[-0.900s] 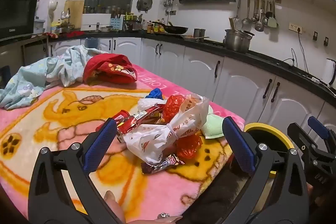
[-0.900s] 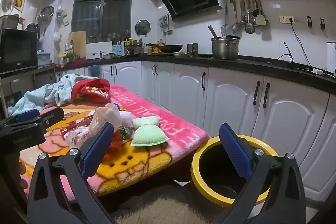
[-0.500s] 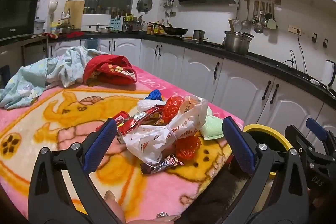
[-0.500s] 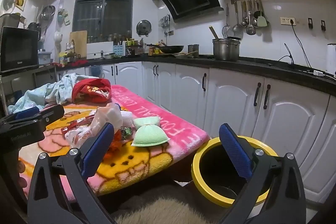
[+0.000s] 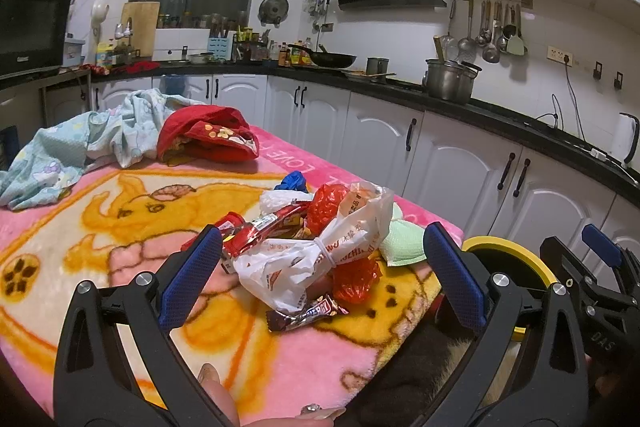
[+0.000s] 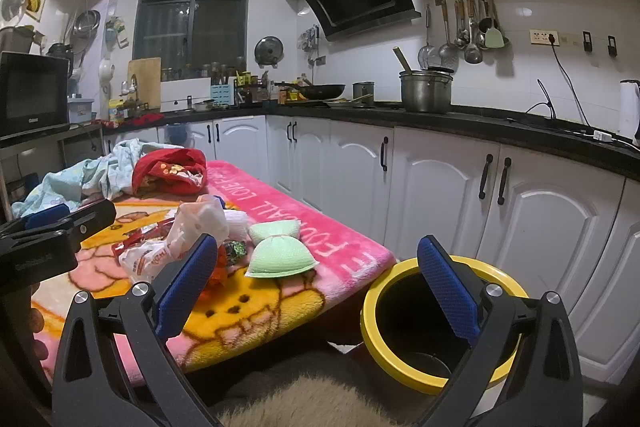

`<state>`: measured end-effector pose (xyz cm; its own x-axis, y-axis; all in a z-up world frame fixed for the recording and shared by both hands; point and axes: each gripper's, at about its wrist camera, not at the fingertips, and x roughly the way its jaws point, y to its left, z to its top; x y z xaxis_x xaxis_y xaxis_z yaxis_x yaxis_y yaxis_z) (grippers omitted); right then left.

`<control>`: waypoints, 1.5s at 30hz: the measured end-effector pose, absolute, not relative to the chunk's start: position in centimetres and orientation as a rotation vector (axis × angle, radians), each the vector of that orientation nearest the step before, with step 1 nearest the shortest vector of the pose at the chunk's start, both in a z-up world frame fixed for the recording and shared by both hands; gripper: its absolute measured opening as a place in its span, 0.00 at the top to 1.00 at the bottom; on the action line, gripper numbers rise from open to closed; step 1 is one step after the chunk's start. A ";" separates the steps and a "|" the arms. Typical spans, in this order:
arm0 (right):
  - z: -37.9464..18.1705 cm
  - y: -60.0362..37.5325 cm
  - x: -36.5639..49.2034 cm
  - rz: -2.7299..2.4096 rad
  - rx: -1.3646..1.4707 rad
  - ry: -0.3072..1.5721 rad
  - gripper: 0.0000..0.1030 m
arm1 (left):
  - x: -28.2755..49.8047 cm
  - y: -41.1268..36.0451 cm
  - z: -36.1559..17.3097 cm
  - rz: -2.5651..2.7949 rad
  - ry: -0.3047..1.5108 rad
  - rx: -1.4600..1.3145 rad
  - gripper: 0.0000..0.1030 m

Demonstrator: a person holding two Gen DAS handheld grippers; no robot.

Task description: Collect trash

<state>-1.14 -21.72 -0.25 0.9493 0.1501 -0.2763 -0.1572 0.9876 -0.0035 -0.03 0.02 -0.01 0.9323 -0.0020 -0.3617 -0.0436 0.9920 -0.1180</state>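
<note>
Left wrist view: left claw (image 5: 320,279) spread wide, gripping nothing, hanging just short of the trash pile (image 5: 316,247) on the pink blanket (image 5: 100,235) over the counter. Right claw (image 6: 316,291) likewise gaping and empty, parked near the yellow-rimmed bin (image 6: 440,323) beside the counter's corner.

Biggest worry, probably: grabbing the tied white bag (image 5: 316,255) and dragging the red wrappers (image 5: 264,227) and the loose candy bar wrapper (image 5: 306,311) off the edge, since everything sits tangled and touching. Could also pinch fuzzy blanket along with thin plastic. Slippery film might slide out mid-carry and miss the bin.

Also around: green sponge pad (image 6: 280,253) right next to the pile, easy to snag by mistake. Red cloth (image 5: 208,139) and pale blue garment (image 5: 80,147) farther back, well clear. Fluffy rug (image 6: 312,395) below the counter edge, would hide dropped bits.
</note>
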 end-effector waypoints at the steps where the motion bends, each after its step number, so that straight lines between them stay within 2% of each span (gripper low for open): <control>1: -0.3 -21.7 -1.2 0.156 -0.026 0.279 0.06 | 0.0 0.0 0.0 0.022 0.369 -0.125 0.10; 36: -0.7 -21.3 -0.6 0.202 -0.041 0.292 0.06 | -0.1 -1.7 0.2 0.026 0.381 -0.145 0.10; 45: -0.2 -19.1 0.1 0.310 -0.099 0.316 0.06 | 0.8 2.3 -0.9 0.069 0.399 -0.195 0.10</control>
